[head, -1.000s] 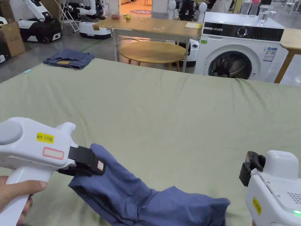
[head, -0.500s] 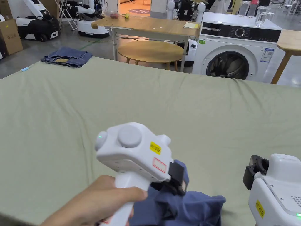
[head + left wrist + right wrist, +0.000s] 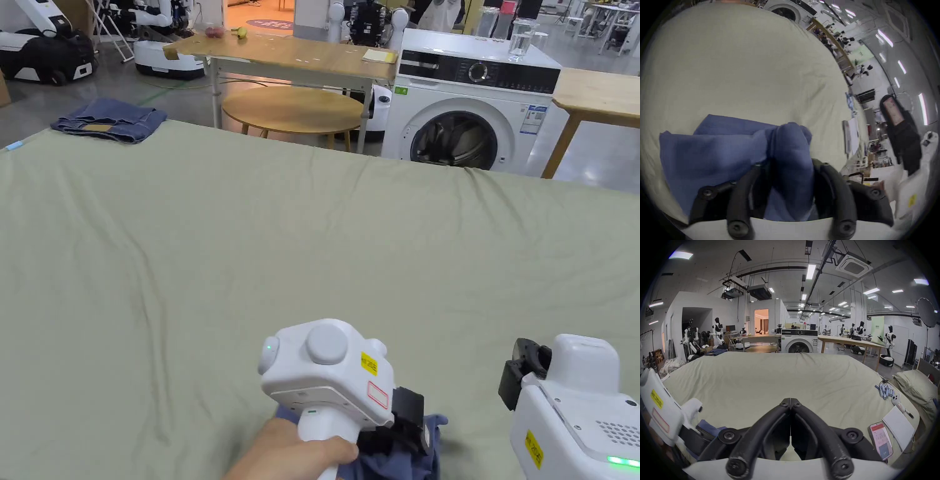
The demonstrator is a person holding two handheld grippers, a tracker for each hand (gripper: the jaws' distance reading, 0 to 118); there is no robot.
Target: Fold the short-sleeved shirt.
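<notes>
The blue short-sleeved shirt (image 3: 713,154) lies bunched at the near edge of the green bed sheet (image 3: 250,250). My left gripper (image 3: 409,428) is shut on a thick fold of it, and the cloth bulges up between the jaws in the left gripper view. In the head view a small patch of the shirt (image 3: 434,431) peeks out past the white gripper body and the hand. My right gripper (image 3: 790,400) hovers just to the right, jaws pressed together with nothing in them. The left gripper's body (image 3: 664,410) and a bit of shirt (image 3: 708,425) show at its left.
Folded jeans (image 3: 109,120) sit on the bed's far left corner. A washing machine (image 3: 469,106) and wooden tables stand beyond the far edge. On the right side of the bed lie a phone (image 3: 881,441), a white notebook (image 3: 898,430), small blue cylinders (image 3: 885,391) and a pillow (image 3: 916,386).
My left gripper has swung from the left to the middle with the shirt's edge, doubling the cloth over toward the right gripper. The right gripper has stayed put.
</notes>
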